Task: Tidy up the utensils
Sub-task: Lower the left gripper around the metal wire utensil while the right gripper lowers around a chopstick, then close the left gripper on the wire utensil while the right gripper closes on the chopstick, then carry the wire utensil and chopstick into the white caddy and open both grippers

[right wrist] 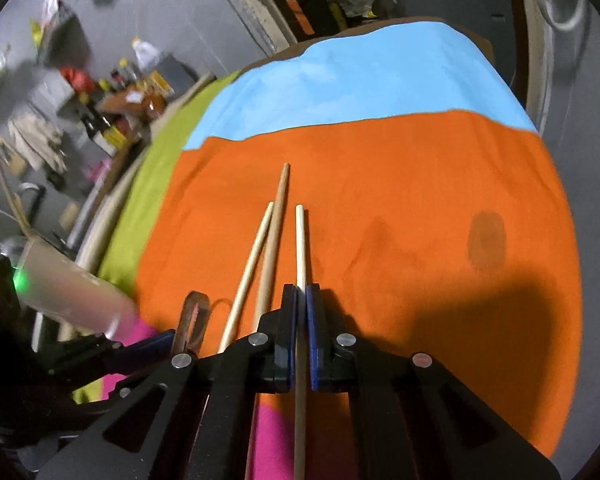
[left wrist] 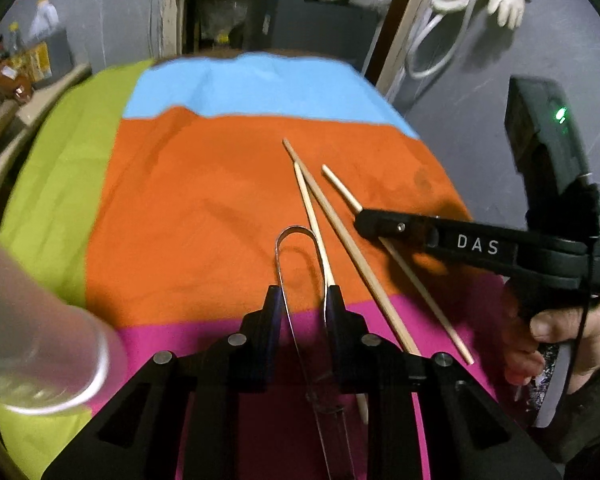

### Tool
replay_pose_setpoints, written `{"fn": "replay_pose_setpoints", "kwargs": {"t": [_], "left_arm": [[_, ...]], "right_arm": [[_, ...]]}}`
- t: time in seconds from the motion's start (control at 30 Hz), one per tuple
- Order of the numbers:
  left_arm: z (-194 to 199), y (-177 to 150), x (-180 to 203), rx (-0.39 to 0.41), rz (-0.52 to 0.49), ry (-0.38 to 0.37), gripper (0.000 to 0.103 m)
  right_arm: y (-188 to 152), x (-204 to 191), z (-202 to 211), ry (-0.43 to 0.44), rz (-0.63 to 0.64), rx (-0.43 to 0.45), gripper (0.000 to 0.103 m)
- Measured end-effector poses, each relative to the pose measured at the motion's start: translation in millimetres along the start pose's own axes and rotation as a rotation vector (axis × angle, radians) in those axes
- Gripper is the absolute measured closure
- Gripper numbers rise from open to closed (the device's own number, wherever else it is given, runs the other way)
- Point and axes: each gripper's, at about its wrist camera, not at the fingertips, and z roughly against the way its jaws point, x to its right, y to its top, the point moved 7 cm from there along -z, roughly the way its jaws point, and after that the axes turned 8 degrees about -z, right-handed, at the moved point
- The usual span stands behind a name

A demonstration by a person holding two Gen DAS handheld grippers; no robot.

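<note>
Chopsticks: three pale wooden sticks on the orange and pink cloth of the tabletop (left wrist: 204, 208). Rightmost chopstick (right wrist: 299, 240) pinched between the nearly closed fingers of the right claw (right wrist: 301, 300), gripped partway along, thin tip pointing away. Other two chopsticks (right wrist: 266, 248) lying crossed just beside it, loose on the cloth. Left claw (left wrist: 300, 300) partly open around a thin metal wire loop (left wrist: 296, 248); firm hold or not, cannot tell. Translucent cup (left wrist: 40, 340) blurred at near left, probably the holder. Likely light, stiff, smooth and round, so prone to roll or swivel in the pads; best taken near the middle for balance. Wire loop springy, likely to slip.
</note>
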Motion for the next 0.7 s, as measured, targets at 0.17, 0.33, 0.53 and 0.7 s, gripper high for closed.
{"fn": "replay_pose_setpoints", "kwargs": {"t": [0.17, 0.33, 0.53, 0.7], "left_arm": [[38.3, -1.3, 3.8, 0.162, -0.020, 0.037, 0.085], [78.8, -0.3, -2.6, 0.384, 0.020, 0.121, 0.085], [122.3, 7.7, -6.5, 0.554, 0.036, 0.161, 0.085], [156.2, 16.2, -9.3, 0.625, 0.028, 0.175, 0.085]], "right_arm": [[-10.9, -11.3, 30.4, 0.059, -0.003, 0.127, 0.100], [-20.5, -40.4, 73.2, 0.108, 0.081, 0.352, 0.100], [-30.5, -81.6, 113.1, 0.143, 0.190, 0.610, 0.100], [-26.5, -112.2, 136.3, 0.188, 0.263, 0.768, 0.100]]}}
